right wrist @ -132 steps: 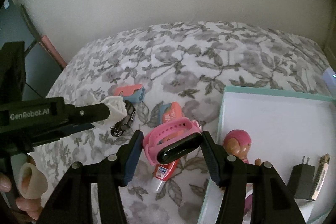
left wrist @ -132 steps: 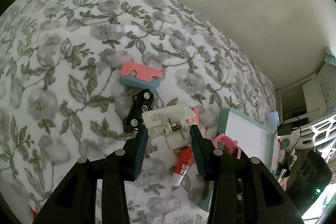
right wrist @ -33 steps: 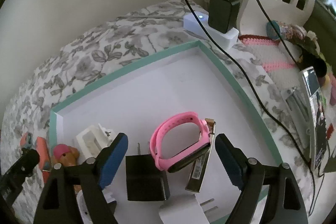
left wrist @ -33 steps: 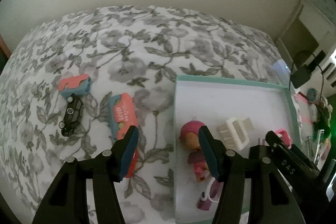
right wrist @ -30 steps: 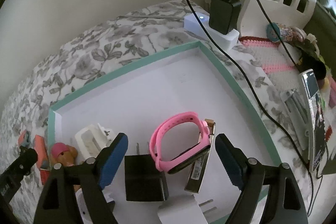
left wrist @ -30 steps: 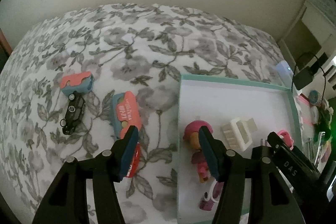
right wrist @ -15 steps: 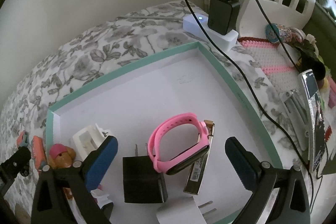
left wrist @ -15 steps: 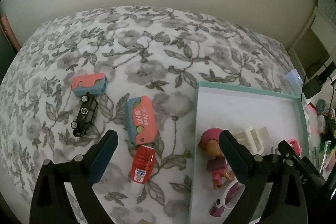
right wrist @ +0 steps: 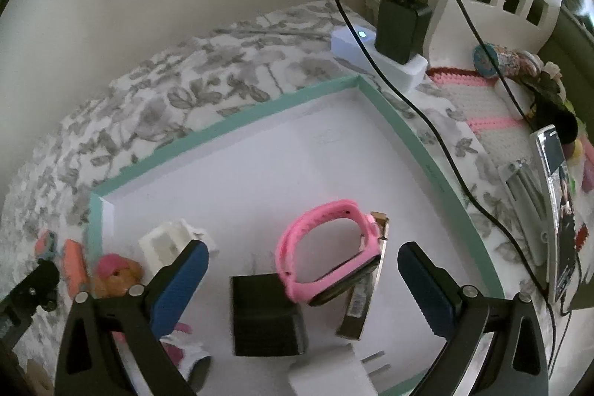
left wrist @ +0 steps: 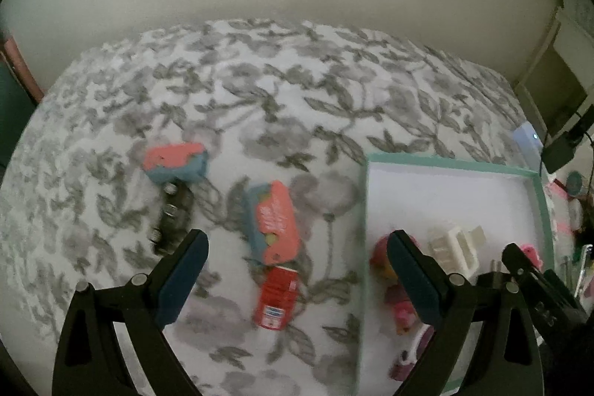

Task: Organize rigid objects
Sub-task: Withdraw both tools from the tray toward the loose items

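Between the widely spread fingers of the right gripper (right wrist: pixel 302 279), nothing is pinched; a black charger (right wrist: pixel 265 314) and a pink smartwatch (right wrist: pixel 326 257) are seen lying in the teal-rimmed box (right wrist: pixel 230 128) just ahead. The left gripper (left wrist: pixel 295 271) is likewise held spread and empty over the floral bedspread (left wrist: pixel 260 106). A red tube (left wrist: pixel 276 299) is seen between its fingers, a pink-and-blue case (left wrist: pixel 274 221) just beyond, a black toy car (left wrist: pixel 172 221) farther left.

White lettering on coral case (left wrist: pixel 276 223) and red tube label (left wrist: pixel 274 313), both illegible
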A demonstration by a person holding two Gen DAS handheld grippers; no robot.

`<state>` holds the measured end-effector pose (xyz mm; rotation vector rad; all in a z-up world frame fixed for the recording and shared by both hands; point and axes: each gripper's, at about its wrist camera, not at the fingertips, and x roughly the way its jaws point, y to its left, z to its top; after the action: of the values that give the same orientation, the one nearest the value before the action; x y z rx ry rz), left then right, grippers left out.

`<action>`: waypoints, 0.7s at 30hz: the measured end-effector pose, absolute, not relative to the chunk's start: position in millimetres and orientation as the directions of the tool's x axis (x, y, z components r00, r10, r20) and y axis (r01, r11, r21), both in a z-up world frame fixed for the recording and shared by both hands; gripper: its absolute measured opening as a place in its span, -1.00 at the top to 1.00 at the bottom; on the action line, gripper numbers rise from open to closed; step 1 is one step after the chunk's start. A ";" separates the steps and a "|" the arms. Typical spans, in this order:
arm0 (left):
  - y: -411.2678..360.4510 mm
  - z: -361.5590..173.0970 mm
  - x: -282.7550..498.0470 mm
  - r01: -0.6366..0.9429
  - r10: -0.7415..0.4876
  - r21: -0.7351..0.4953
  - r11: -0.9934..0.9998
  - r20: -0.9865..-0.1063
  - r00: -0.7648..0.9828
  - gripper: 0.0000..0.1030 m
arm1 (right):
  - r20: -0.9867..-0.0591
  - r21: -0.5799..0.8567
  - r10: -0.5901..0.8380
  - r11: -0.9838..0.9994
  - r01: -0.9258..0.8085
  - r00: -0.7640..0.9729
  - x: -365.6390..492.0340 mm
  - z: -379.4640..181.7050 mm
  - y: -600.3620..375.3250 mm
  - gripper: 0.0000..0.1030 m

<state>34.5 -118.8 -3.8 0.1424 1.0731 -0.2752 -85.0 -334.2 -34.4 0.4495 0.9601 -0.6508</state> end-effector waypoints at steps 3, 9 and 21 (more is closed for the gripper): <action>-106.1 1.0 40.4 0.274 -0.136 -0.010 0.962 -0.885 0.446 -0.88 | -0.848 0.083 -0.290 0.754 0.651 0.444 -78.1 -25.8 -319.6 -1.00; -66.7 4.1 54.8 0.186 -0.096 -0.017 0.982 -0.901 0.423 -0.88 | -0.843 0.104 -0.209 0.840 0.532 0.495 -56.4 -18.9 -272.7 -1.00; 22.2 9.6 71.8 -0.009 -0.065 -0.075 0.997 -0.908 0.415 -0.88 | -0.852 0.076 -0.115 0.939 0.337 0.511 -29.5 -24.6 -196.9 -1.00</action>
<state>71.8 22.2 9.6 -0.0722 1.1430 -0.0346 -29.5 -196.9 -24.6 0.2443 1.0001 -0.2746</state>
